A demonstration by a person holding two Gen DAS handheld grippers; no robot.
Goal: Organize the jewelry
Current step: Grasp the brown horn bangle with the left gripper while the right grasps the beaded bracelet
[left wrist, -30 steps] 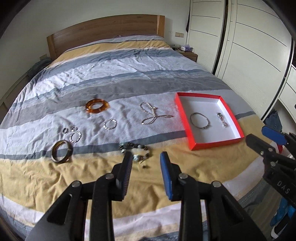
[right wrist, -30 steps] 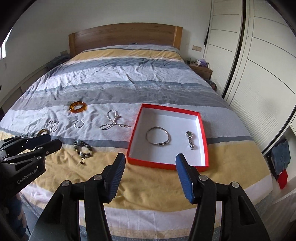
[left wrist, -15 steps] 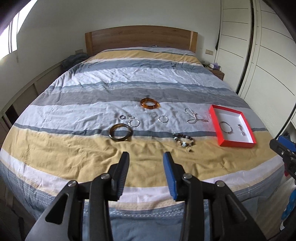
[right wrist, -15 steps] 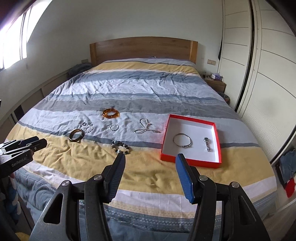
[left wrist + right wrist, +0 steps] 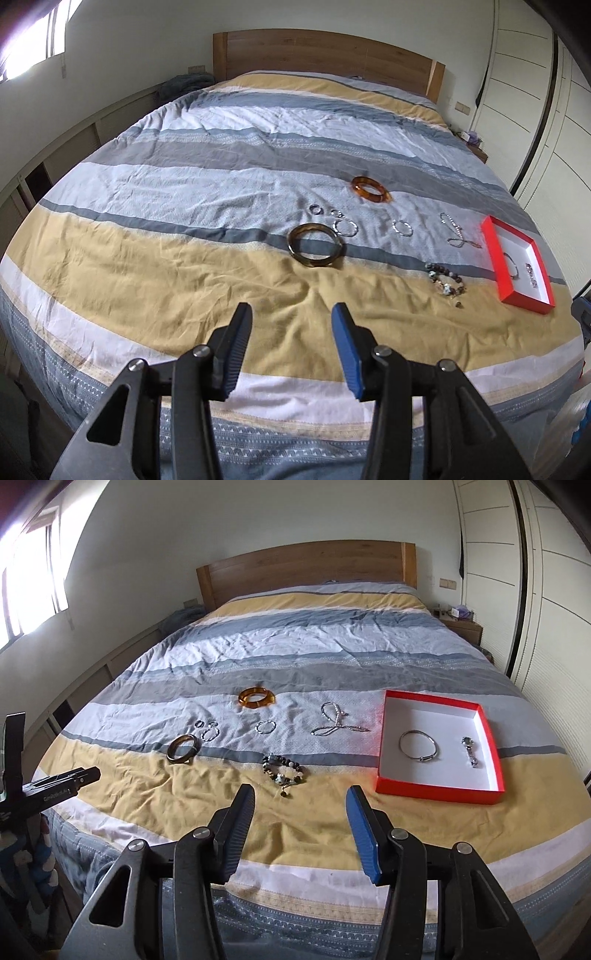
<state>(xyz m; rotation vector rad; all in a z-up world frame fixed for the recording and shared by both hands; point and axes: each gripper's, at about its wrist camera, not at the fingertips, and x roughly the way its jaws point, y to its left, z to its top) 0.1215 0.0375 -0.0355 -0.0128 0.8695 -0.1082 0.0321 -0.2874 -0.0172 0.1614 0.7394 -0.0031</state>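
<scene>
Jewelry lies on a striped bedspread. A red box (image 5: 439, 794) holds a silver bangle (image 5: 419, 746) and a small watch (image 5: 470, 750). Loose on the cover are a dark bangle (image 5: 314, 245), an amber bangle (image 5: 371, 189), small silver rings (image 5: 345, 227), a silver chain (image 5: 334, 723) and a beaded bracelet (image 5: 283, 770). My left gripper (image 5: 291, 317) hovers over the yellow stripe short of the dark bangle, jaws opening, nothing between them. My right gripper (image 5: 300, 799) hangs just short of the beaded bracelet, jaws closing on nothing. The left gripper (image 5: 86, 775) also shows at the right wrist view's left edge.
A wooden headboard (image 5: 306, 568) stands at the far end, white wardrobe doors (image 5: 546, 590) on the right with a bedside table (image 5: 460, 622). A window (image 5: 29, 583) and low cabinets line the left wall. The bed's near edge drops off below both grippers.
Both views pulled back from the bed. The left gripper swung left, from the beaded bracelet toward the dark bangle, and its jaws widened. The right gripper's jaws narrowed a little.
</scene>
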